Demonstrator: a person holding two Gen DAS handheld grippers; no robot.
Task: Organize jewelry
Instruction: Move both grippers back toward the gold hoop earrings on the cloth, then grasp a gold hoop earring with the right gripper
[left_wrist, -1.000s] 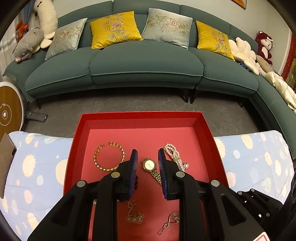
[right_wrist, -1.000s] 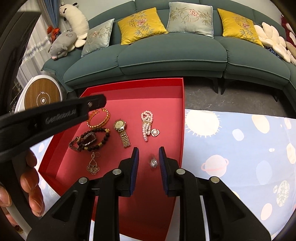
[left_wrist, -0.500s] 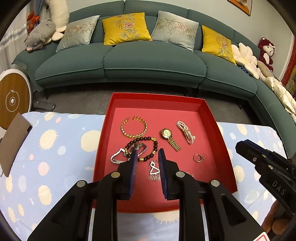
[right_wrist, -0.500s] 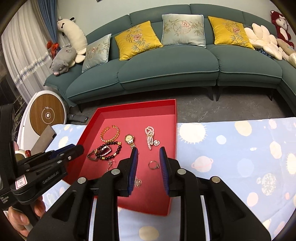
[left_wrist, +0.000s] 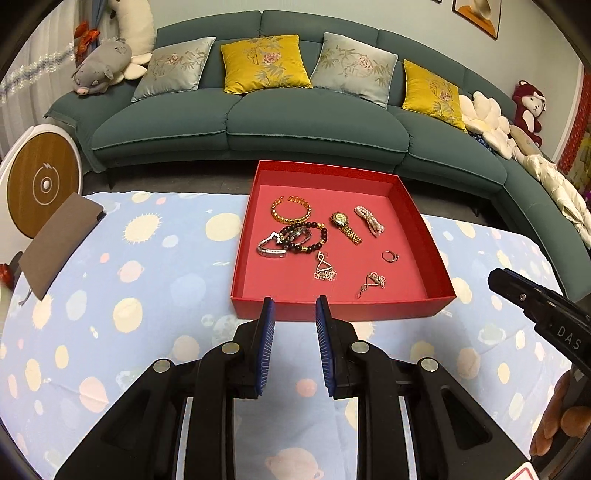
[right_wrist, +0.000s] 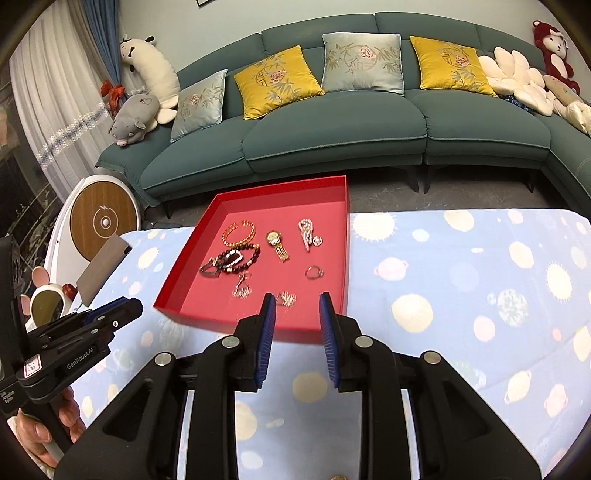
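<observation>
- The red tray (left_wrist: 343, 306) sits on a table covered with a pale blue cloth (left_wrist: 147, 295) printed with suns and planets, at the far side of it, in front of a green sofa (left_wrist: 258, 122).
- All the jewelry lies inside the tray, none of it on the cloth.
- A gold bangle (left_wrist: 291, 209) lies at the far left of the tray floor; just near of it a dark bead bracelet (left_wrist: 306, 238) overlaps a silver link bracelet (left_wrist: 271, 245).
- A gold watch (left_wrist: 345, 227) lies near the middle, with a pearl bracelet (left_wrist: 369, 221) just to its right.
- A ring (left_wrist: 389, 256) lies alone toward the right wall.
- Two dangling earrings lie nearest: one earring (left_wrist: 325, 267) at the middle, a second earring (left_wrist: 373, 282) to its right.
- The left gripper (left_wrist: 293, 347) hangs over the cloth just on the near side of the tray's near wall; its fingers stand a narrow gap apart with nothing between them.
- The right gripper (right_wrist: 297, 338) hangs at the tray's near right corner, its fingers likewise slightly apart and holding nothing.
- A hand (right_wrist: 48, 428) grasps the left gripper's handle at the lower left of the right wrist view.
- A brown card (left_wrist: 59, 240) lies at the cloth's far left edge.
</observation>
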